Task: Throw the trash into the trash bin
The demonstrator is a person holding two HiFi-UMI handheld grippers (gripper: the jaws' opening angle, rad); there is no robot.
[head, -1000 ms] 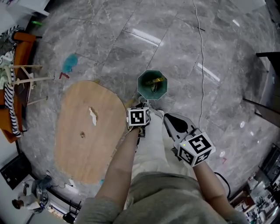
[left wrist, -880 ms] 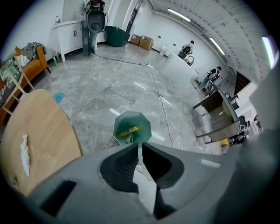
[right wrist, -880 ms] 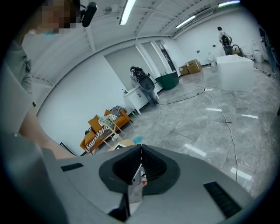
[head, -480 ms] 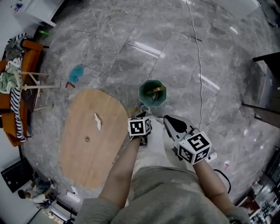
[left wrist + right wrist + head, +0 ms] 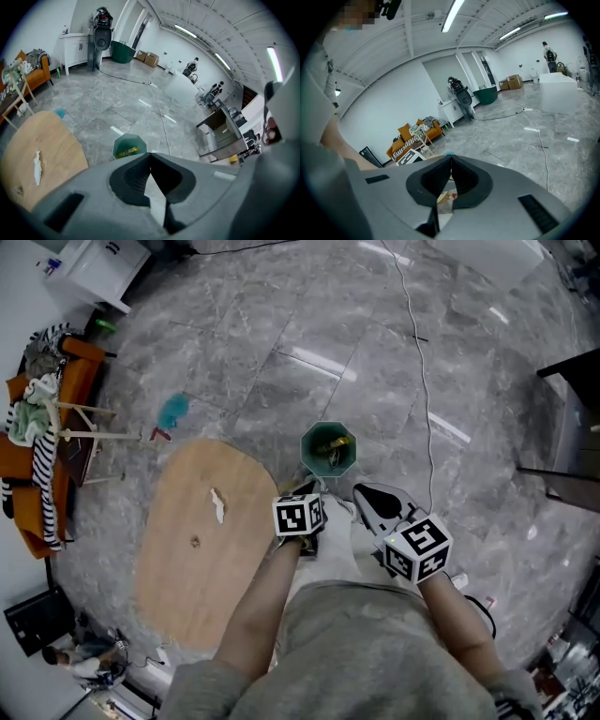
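Our left gripper point(image 5: 150, 154) has just closed its jaws together on nothing, right gripper point(image 5: 451, 158) likewise pinched together, both just near of the green trash bin point(image 5: 328, 448).

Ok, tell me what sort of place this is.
Probably a big open lab or workshop hall: a polished grey stone floor, long strip lights on a high ceiling, workbenches with equipment along one side, plus an orange sofa.
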